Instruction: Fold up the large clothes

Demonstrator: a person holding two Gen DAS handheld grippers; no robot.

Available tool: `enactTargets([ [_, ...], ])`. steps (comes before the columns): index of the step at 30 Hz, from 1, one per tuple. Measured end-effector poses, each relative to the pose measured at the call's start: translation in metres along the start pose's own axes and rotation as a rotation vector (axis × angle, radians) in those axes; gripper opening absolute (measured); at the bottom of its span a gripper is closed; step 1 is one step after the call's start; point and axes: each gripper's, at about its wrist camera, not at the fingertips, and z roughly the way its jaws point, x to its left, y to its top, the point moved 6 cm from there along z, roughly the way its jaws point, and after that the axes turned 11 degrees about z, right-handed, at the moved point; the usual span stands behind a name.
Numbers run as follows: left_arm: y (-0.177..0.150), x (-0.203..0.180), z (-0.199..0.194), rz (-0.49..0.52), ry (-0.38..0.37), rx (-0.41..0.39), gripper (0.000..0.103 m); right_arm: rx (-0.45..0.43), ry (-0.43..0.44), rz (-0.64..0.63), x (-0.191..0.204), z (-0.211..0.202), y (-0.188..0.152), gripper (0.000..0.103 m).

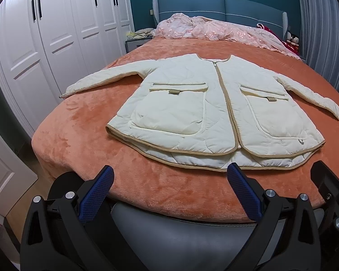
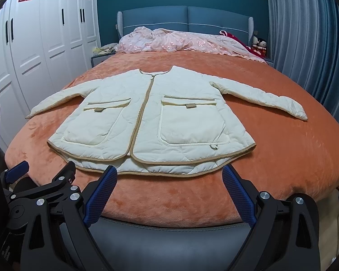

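Observation:
A cream quilted jacket [image 1: 198, 108] with tan trim and two front pockets lies flat, front up and zipped, on the orange bed cover [image 1: 79, 135], both sleeves spread out sideways. It also shows in the right wrist view [image 2: 151, 122]. My left gripper [image 1: 170, 176] is open and empty, held near the foot of the bed just short of the jacket's hem. My right gripper [image 2: 170, 176] is open and empty, also just short of the hem. The left gripper's body [image 2: 45, 187] shows at the left of the right wrist view.
A pink bedspread [image 1: 214, 31] is heaped by the blue headboard [image 1: 214, 6]. White wardrobes [image 1: 56, 33] stand on the left, a blue curtain [image 2: 305, 45] on the right. The bed's grey footboard edge [image 1: 180, 230] is just below the grippers.

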Motion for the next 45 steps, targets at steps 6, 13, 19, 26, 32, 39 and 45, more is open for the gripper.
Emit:
enactTargets([
  [6,0.0,0.0004,-0.0002,0.0,0.0,0.001,0.098,0.001,0.0,0.002,-0.0006,0.0002,0.0,0.092],
  [13,0.0003,0.0024,-0.0025,-0.001,0.001,0.004,0.098,0.003,-0.002,0.004,-0.0003,0.0001,-0.0002,0.092],
  [19,0.0004,0.0008,-0.0011,0.001,0.001,0.003,0.098,0.003,-0.002,0.003,-0.0003,0.0003,0.0,0.092],
  [26,0.0005,0.0012,-0.0014,-0.001,0.0,0.004,0.098,0.003,-0.002,0.004,-0.0003,0.0003,0.0001,0.092],
  [32,0.0006,0.0009,-0.001,0.0,0.0,0.003,0.098,0.002,-0.001,0.007,0.0004,0.0004,0.0001,0.092],
  [39,0.0005,0.0008,-0.001,0.001,0.0,0.003,0.098,0.004,-0.002,0.006,-0.0004,0.0005,0.0004,0.092],
  [45,0.0005,0.0007,-0.001,0.001,0.0,0.004,0.098,0.005,-0.004,0.008,0.002,0.0009,-0.0016,0.092],
])
